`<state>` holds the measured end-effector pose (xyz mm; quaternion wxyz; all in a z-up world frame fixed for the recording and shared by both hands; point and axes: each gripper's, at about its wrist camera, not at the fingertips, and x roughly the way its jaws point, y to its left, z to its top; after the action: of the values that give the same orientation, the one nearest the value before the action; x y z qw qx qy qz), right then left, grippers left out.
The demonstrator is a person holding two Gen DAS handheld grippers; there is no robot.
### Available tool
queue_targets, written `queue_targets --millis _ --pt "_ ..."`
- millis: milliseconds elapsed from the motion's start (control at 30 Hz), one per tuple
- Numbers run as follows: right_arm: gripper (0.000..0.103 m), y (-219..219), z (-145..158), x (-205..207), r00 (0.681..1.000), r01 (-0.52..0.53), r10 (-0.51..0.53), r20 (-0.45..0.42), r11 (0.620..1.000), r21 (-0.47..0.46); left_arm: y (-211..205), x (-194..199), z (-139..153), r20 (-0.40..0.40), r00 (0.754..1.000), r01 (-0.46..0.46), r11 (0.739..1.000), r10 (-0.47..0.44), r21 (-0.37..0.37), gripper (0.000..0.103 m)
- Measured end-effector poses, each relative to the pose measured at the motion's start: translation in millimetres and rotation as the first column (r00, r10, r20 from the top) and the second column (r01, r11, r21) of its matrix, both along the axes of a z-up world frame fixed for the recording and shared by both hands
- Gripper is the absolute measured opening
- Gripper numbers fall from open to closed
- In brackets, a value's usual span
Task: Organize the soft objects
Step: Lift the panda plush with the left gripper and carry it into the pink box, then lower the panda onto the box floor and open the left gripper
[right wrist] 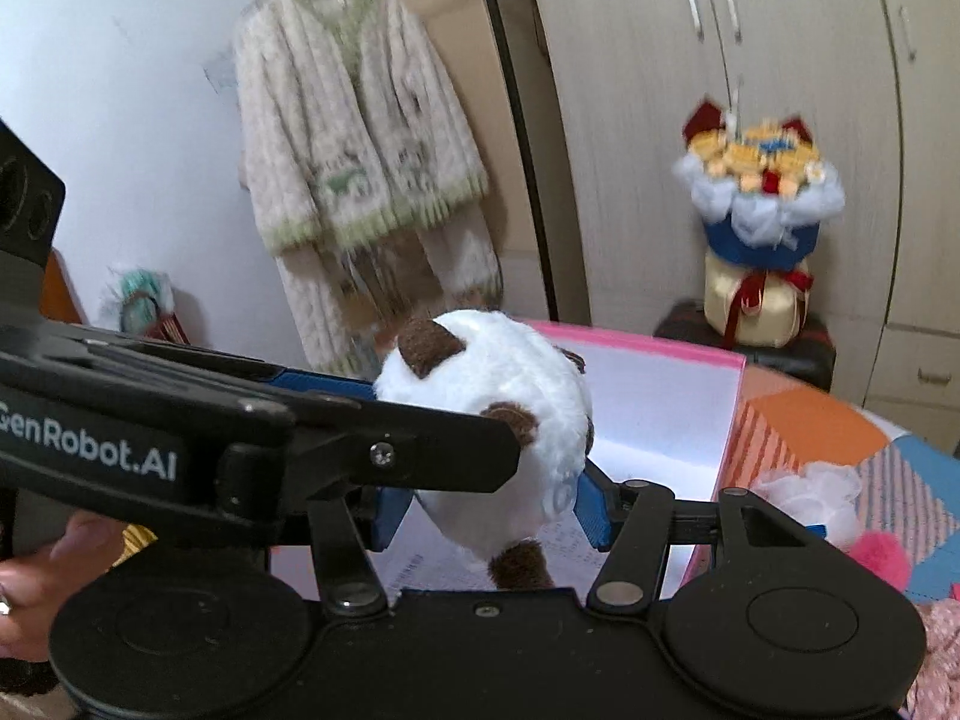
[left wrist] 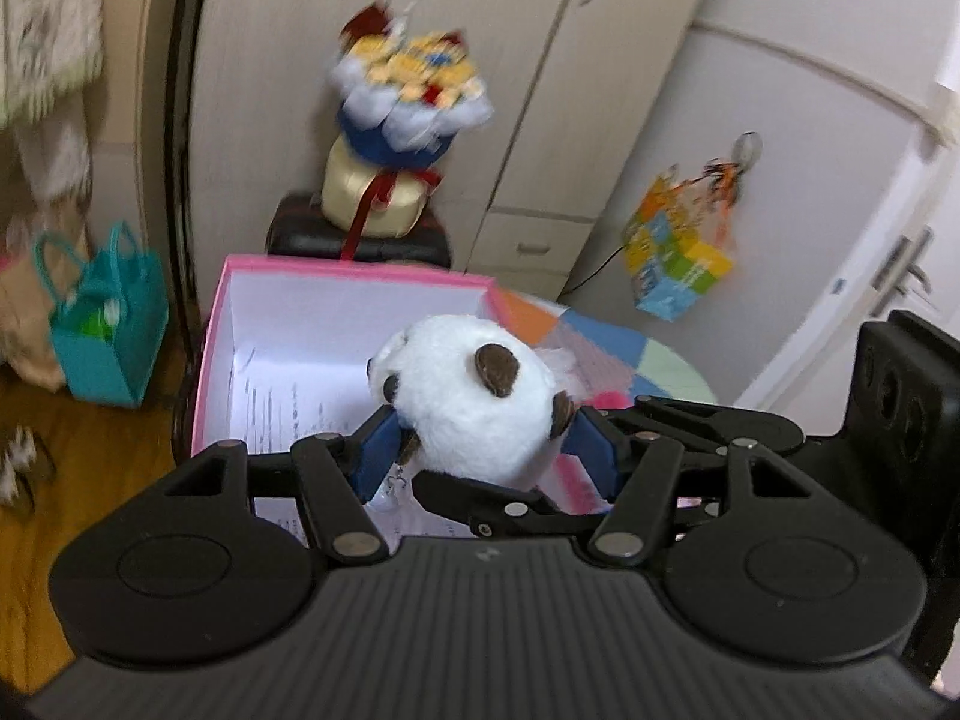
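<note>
Over a pink box (left wrist: pixel 351 312) with white walls, open-topped, set on a patchwork-covered table (left wrist: pixel 654 354); printed paper lying on the box floor, otherwise nothing soft visible inside it. Behind, against pale wardrobe doors, a toy bouquet (left wrist: pixel 402 96) on a dark stool; in the right wrist view, a knitted cardigan (right wrist: pixel 360 138) hanging on the wall.

Held above the box opening: a white plush toy (left wrist: pixel 474 402) with brown ears, round and squashy, clear of the box floor. Pinched from both sides at once. Left gripper (left wrist: pixel 486 456) about half spread, blue pads pressed into the fur on either flank. Right gripper (right wrist: pixel 486 510) likewise half spread, pads pressing against the lower part of the same toy, with the left tool's arm crossing in front.

Judged early to midway: one toy over the box but not yet let go. Left to do, seemingly: lowering and releasing it, then gathering a white fluffy item (right wrist: pixel 804 492) and a pink pompom (right wrist: pixel 882 558) lying on the cloth beside the box.
</note>
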<state>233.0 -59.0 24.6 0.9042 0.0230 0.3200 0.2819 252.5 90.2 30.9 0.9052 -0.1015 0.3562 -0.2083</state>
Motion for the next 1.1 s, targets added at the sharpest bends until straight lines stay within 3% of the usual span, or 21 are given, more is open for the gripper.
queue_targets --millis 333,667,733,900,1100 --pt "0.063 17 -41 57 0.99 -0.055 0.028 -0.135 0.979 -0.197 0 55 -54 -0.175 0.984 -0.021 0.999 0.016 -0.03 0.061" --pt "0.068 32 -45 66 0.99 -0.07 0.021 -0.139 0.932 -0.356 2 68 -69 -0.245 0.969 -0.036 0.999 0.027 -0.034 0.064" --pt "0.074 32 -44 63 0.992 -0.061 0.016 -0.124 0.926 -0.372 2 64 -66 -0.233 0.972 -0.031 0.999 0.026 -0.016 0.065" --pt "0.076 25 -36 54 0.994 -0.045 0.008 -0.106 0.935 -0.351 3 42 -49 -0.145 0.989 -0.028 0.999 0.034 0.043 0.075" --pt "0.076 11 -22 32 0.997 -0.006 -0.019 -0.074 0.945 -0.326 7 4 -20 -0.034 0.999 -0.01 0.995 0.013 0.098 0.078"
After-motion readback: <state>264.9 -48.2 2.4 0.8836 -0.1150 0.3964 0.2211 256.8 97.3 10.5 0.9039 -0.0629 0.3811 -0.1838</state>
